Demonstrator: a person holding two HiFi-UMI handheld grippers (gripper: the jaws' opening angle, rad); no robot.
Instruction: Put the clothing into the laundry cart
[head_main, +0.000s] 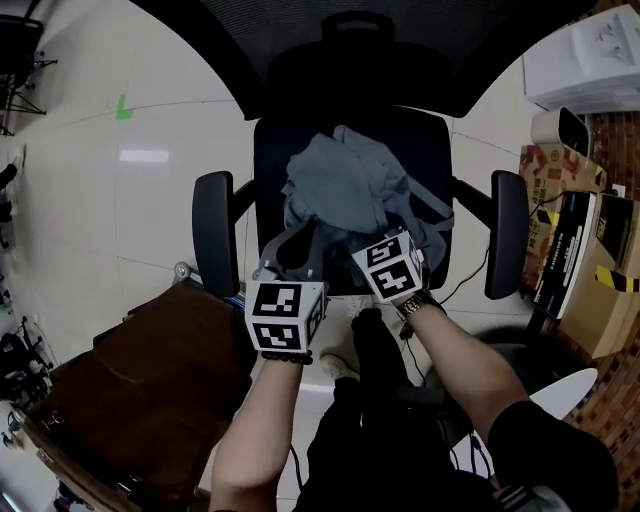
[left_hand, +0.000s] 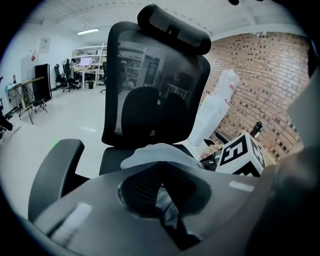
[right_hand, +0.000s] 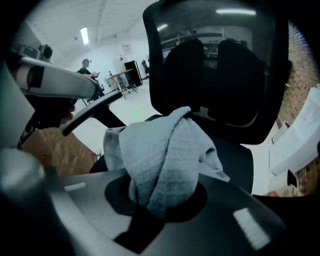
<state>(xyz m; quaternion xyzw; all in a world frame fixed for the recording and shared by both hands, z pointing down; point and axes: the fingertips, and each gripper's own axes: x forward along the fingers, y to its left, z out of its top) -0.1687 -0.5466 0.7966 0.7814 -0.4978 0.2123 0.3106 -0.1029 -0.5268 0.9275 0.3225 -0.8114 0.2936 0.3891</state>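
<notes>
A crumpled grey garment (head_main: 345, 185) lies heaped on the seat of a black office chair (head_main: 432, 140). Both grippers are at the seat's front edge. In the right gripper view, my right gripper (right_hand: 155, 205) is shut on a thick fold of the grey garment (right_hand: 165, 150), which bulges up out of the jaws. In the head view, the right gripper (head_main: 375, 238) sits at the heap's near right side. My left gripper (left_hand: 162, 200) is closed on a thin fold of grey and dark mesh-like fabric. From above, the left gripper (head_main: 292, 258) is at the garment's near left edge.
The chair's armrests (head_main: 212, 230) (head_main: 508, 230) flank the seat, and its tall backrest (left_hand: 150, 90) rises behind. A brown cloth-sided cart (head_main: 150, 390) stands at my lower left. Cardboard boxes (head_main: 560, 170) and a white appliance (head_main: 590, 50) crowd the right by a brick wall.
</notes>
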